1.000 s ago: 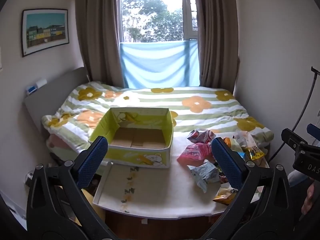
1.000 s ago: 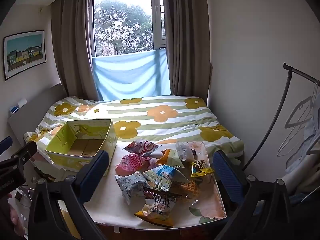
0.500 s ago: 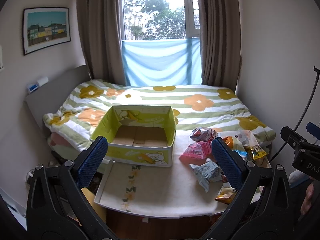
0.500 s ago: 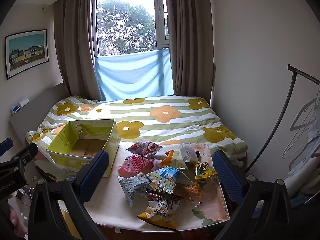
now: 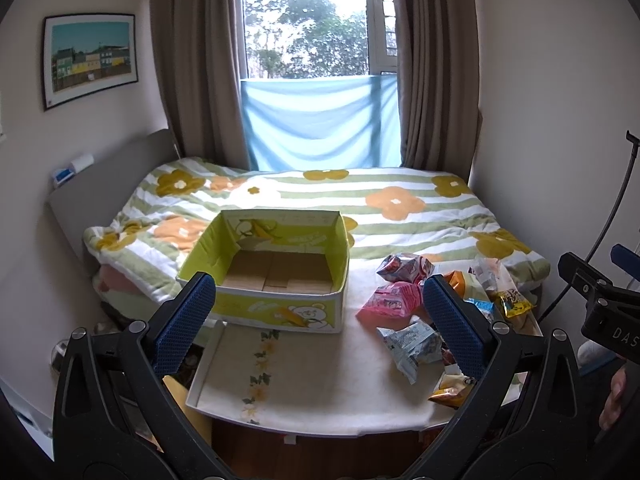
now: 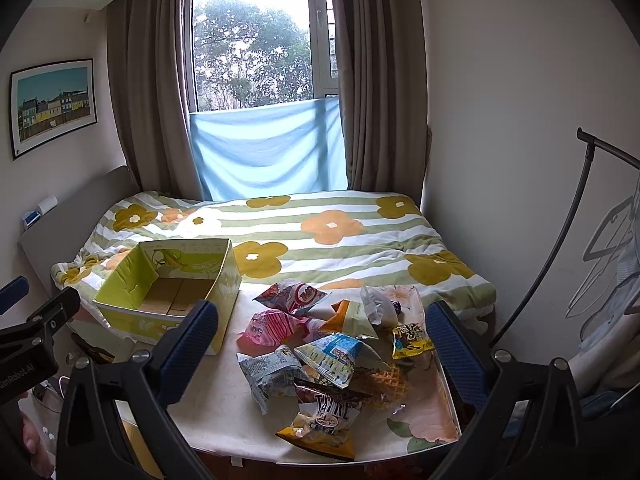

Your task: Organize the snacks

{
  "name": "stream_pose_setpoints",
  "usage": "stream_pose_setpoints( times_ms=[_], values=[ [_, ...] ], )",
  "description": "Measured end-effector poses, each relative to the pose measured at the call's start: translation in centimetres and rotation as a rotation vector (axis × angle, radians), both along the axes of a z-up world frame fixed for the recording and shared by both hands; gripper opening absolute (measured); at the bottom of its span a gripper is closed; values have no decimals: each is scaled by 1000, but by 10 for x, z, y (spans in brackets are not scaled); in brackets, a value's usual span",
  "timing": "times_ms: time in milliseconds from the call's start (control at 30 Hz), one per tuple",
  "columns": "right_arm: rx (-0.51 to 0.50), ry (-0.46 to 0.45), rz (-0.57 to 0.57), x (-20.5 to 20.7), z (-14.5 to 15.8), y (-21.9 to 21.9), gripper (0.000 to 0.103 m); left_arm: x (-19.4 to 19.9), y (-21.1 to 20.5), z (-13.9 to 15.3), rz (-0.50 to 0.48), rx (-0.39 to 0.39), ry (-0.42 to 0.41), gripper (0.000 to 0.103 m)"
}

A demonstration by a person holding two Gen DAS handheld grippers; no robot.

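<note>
While empty, both tongs [image 5: 320, 312] [image 6: 322, 330] spread wide above snack packets [image 6: 320, 344] beside the yellow box [image 5: 276, 268].

Open, empty yellow-green box [image 6: 168, 286] upright on table, crumpled snack packets [image 6: 320, 344] heaped just beside it.

Both grippers up, empty.
Left gripper [image 5: 320, 322] and right gripper [image 6: 322, 338] level, side by side, jaws spread wide.

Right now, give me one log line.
left gripper: open, empty | right gripper: open, empty | box: empty | snacks: piled right of box, untouched
</note>
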State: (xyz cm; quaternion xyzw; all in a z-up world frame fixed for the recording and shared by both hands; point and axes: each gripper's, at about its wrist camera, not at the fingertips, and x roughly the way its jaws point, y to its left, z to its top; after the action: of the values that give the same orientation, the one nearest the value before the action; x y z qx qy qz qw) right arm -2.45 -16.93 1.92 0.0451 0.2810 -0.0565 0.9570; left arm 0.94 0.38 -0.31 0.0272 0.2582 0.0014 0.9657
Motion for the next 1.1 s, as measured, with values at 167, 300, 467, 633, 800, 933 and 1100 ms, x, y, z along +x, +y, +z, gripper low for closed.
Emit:
stream_pose_setpoints(
  times_ms=[167, 300, 467, 633, 800, 933, 1100],
  values=[
    [1, 4, 0, 1, -1, 2, 103, 0, 0, -1, 0, -1, 0, 103],
    [0, 3, -1, 1, -2, 3, 103, 0, 0, -1, 0, 0, 0, 103],
    [5, 8, -2, 1, -2, 4, 103, 0, 0, -1, -1, -3, -1, 103],
    [2, 7, -3, 1, -3, 4, 103, 0, 1, 0, -1, -1, 0, 103],
    [0, 8, -8, 1, -5, 4, 103, 0, 1, 0, 0, 0, -1, 103],
    [-3, 9, -10, 0, -7, 5, 103, 0, 3, 1, -1, 0, 0, 103],
    [-11, 9, -16, 0, -7, 8, 103, -1, 6, 1, -4, 0, -2, 103]
  ],
)
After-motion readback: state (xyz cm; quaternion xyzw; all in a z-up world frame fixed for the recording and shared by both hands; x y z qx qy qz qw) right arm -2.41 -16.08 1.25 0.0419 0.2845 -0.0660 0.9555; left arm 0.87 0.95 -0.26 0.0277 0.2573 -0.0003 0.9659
